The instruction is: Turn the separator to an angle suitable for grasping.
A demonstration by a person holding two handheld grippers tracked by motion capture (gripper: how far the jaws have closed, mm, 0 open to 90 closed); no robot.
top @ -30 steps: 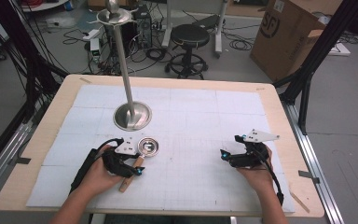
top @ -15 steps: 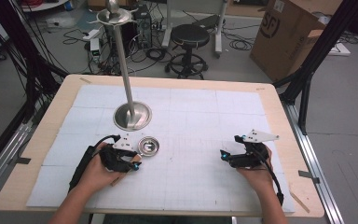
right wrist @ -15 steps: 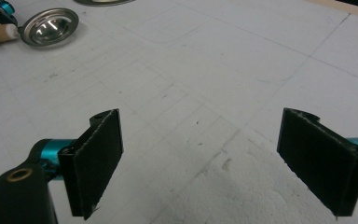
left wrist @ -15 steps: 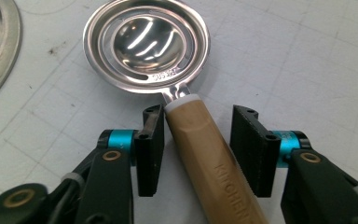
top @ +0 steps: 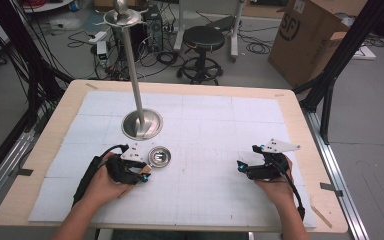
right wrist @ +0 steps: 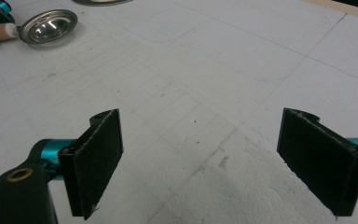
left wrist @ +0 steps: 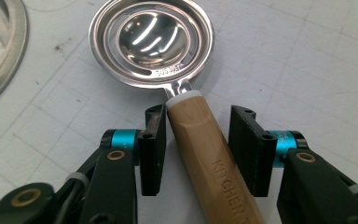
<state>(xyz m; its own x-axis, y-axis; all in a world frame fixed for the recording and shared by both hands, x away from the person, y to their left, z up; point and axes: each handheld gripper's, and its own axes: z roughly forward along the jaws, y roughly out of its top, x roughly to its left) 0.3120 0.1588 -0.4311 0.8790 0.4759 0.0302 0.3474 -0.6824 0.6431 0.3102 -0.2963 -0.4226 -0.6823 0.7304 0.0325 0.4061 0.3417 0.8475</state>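
Observation:
A metal skimmer spoon (top: 159,156) with a round slotted bowl (left wrist: 151,42) and a wooden handle (left wrist: 209,154) lies flat on the white mat. My left gripper (top: 142,176) sits low over the handle just behind the bowl. Its jaws have just been closing with the handle between them. In the left gripper view (left wrist: 198,116) the left pad touches the wood, and a narrow gap remains at the right pad. My right gripper (top: 240,165) rests on the mat at the right, open wide (right wrist: 205,135) with nothing between its pads.
A tall metal stand rises from a round base (top: 141,124) just behind the spoon, and its rim shows at the edge of the left gripper view (left wrist: 0,46). The wooden table edge (top: 300,130) frames the mat. A stool and a cardboard box stand beyond the table.
The wooden handle that showed beside my left hand a second ago now lies under the left gripper, which has turned over it. The right hand has not moved.

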